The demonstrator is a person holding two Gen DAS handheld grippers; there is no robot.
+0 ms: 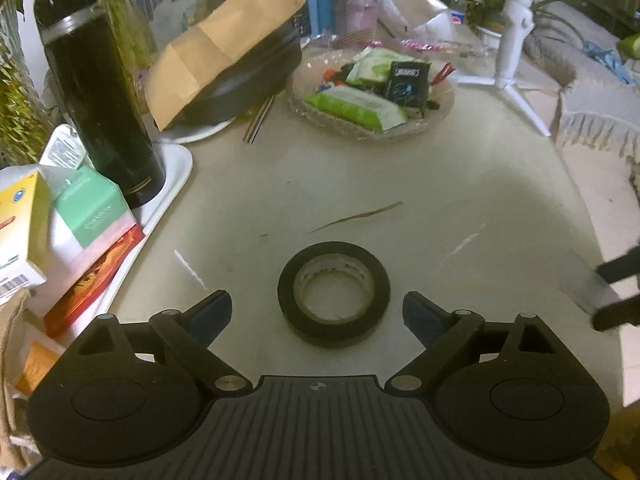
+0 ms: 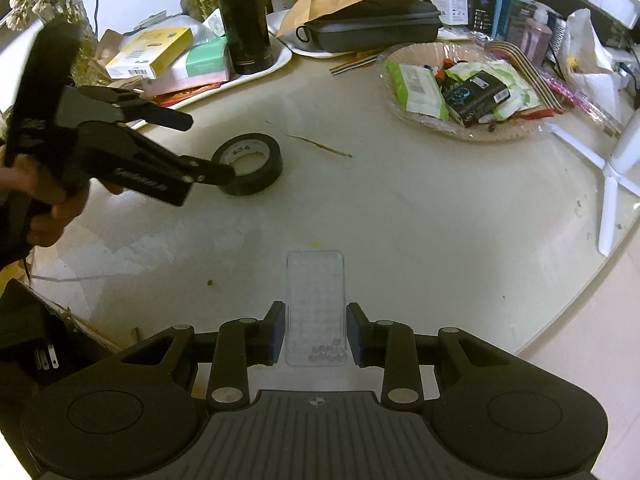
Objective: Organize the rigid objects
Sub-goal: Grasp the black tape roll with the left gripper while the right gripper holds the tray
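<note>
A black tape roll [image 1: 334, 305] lies flat on the pale table. My left gripper [image 1: 318, 314] is open, with one finger on each side of the roll and gaps between. The roll [image 2: 250, 164] and the left gripper [image 2: 200, 148] also show in the right wrist view at upper left. My right gripper [image 2: 316, 332] is shut on a clear plastic box [image 2: 316, 304] with several small beads in its near end. The box rests low over the table and points away from me.
A white tray [image 1: 176, 176] at left carries a black flask [image 1: 100, 100] and cartons. Behind stand a black case under a brown envelope [image 1: 224, 48], a basket of packets [image 1: 372, 96], and a white tripod stand [image 1: 512, 40]. The table edge curves at right.
</note>
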